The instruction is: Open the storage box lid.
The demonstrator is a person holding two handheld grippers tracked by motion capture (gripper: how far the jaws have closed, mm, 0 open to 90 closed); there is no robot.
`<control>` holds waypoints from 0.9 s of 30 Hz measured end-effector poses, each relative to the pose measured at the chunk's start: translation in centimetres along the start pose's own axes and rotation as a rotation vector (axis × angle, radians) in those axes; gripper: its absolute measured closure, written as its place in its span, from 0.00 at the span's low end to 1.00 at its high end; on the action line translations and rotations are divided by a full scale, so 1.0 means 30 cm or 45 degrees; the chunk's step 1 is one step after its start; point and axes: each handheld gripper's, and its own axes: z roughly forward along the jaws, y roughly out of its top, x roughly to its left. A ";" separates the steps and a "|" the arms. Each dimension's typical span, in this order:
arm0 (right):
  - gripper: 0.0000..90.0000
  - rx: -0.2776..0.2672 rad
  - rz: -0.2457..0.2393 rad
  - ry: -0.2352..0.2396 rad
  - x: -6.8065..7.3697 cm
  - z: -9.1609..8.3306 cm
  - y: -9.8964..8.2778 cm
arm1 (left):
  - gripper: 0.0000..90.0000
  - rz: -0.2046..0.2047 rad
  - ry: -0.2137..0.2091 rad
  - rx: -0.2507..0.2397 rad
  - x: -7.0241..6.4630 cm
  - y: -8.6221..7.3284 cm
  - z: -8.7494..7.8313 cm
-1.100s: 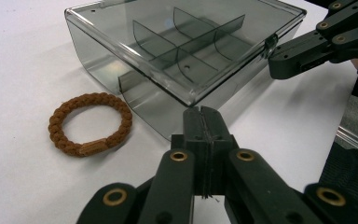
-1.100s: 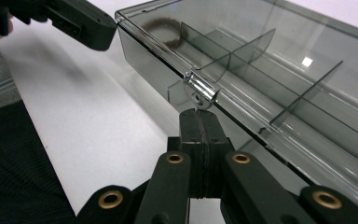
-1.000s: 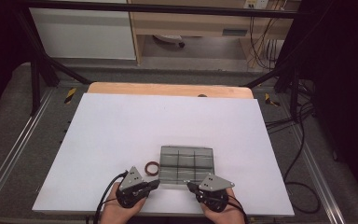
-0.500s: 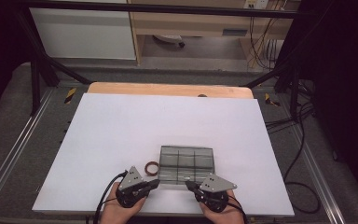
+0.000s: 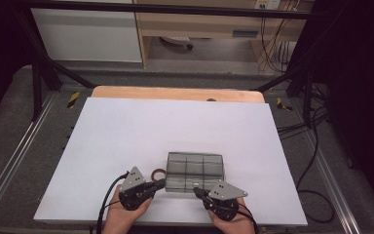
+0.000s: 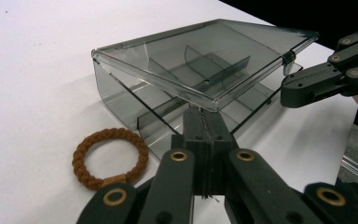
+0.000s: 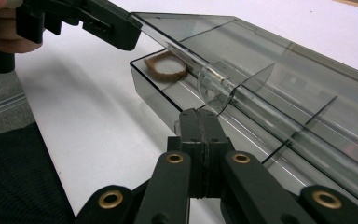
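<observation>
A smoked clear plastic box with inner dividers lies near the front of the white table. Its lid stands slightly lifted at the near edge. A brown braided hair tie lies flat just left of the box. My left gripper is shut and empty, its tip up against the lid's near edge. My right gripper is also shut and empty, its tip just below the lid's clear latch tab. The left gripper touches the lid's corner in the right gripper view, where the hair tie lies beyond the box.
The white sheet stretches bare behind and to both sides of the box. A wooden board edge borders the far side. Metal frame rails and black cables run along the table's sides.
</observation>
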 end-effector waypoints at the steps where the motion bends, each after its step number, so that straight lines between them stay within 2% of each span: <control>1: 1.00 -0.001 0.001 0.000 -0.001 0.000 0.000 | 1.00 -0.006 -0.009 -0.004 0.001 0.003 0.004; 8: 0.99 -0.005 -0.002 -0.005 -0.003 -0.014 -0.002 | 1.00 -0.008 -0.035 0.005 0.004 0.022 0.026; 12: 0.93 0.010 -0.011 -0.003 -0.010 -0.028 -0.006 | 1.00 -0.002 -0.041 0.011 0.006 0.040 0.046; 16: 0.79 0.012 0.012 -0.014 -0.033 -0.052 -0.015 | 1.00 0.001 -0.049 0.016 0.008 0.058 0.070; 21: 0.55 -0.014 0.055 -0.057 -0.054 -0.099 -0.017 | 1.00 0.008 -0.052 0.015 0.009 0.084 0.090; 27: 0.37 -0.057 0.080 -0.086 -0.075 -0.126 -0.018 | 1.00 0.009 -0.057 0.021 0.015 0.101 0.110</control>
